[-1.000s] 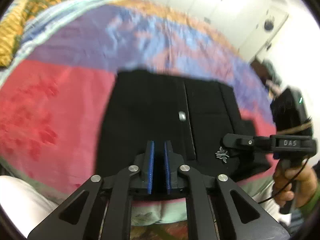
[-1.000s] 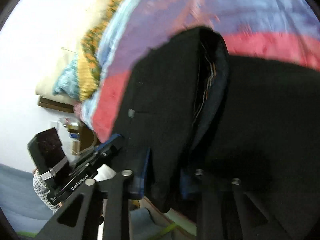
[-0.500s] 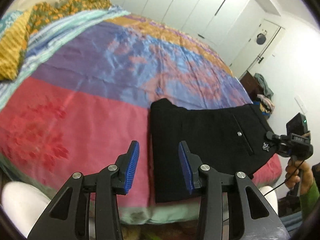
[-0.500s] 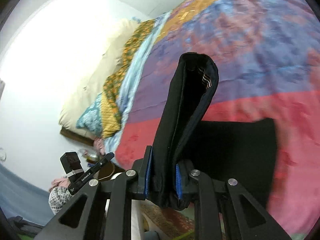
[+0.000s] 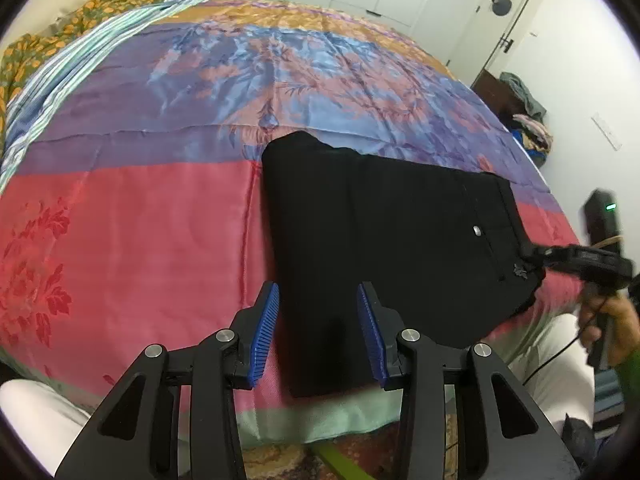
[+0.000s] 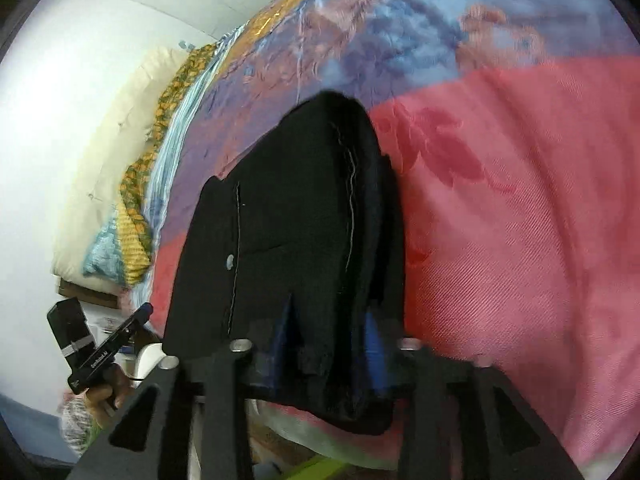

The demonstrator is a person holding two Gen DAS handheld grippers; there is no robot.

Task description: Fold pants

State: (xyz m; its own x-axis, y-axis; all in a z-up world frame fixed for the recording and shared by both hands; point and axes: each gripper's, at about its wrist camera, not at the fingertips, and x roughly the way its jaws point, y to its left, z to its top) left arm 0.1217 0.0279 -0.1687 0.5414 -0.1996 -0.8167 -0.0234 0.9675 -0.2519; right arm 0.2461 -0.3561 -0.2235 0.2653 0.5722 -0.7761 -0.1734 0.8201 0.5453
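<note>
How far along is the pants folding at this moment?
Done: the black pants lie folded into a compact rectangle near the edge of the colourful satin bedspread. In hand: the left gripper stands open and empty; the right gripper is opening around the fold's end. Left: pulling clear, perhaps smoothing.

The pants (image 5: 384, 232) are plain black. The bedspread (image 5: 168, 216) has bands of pink-red, purple and blue with a floral pattern. The claw pads (image 5: 264, 328) are blue.

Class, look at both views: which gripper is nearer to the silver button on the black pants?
Right. The right gripper is opening at the pants' edge nearest the silver button; the left gripper, also opening, sits at the far folded end.
</note>
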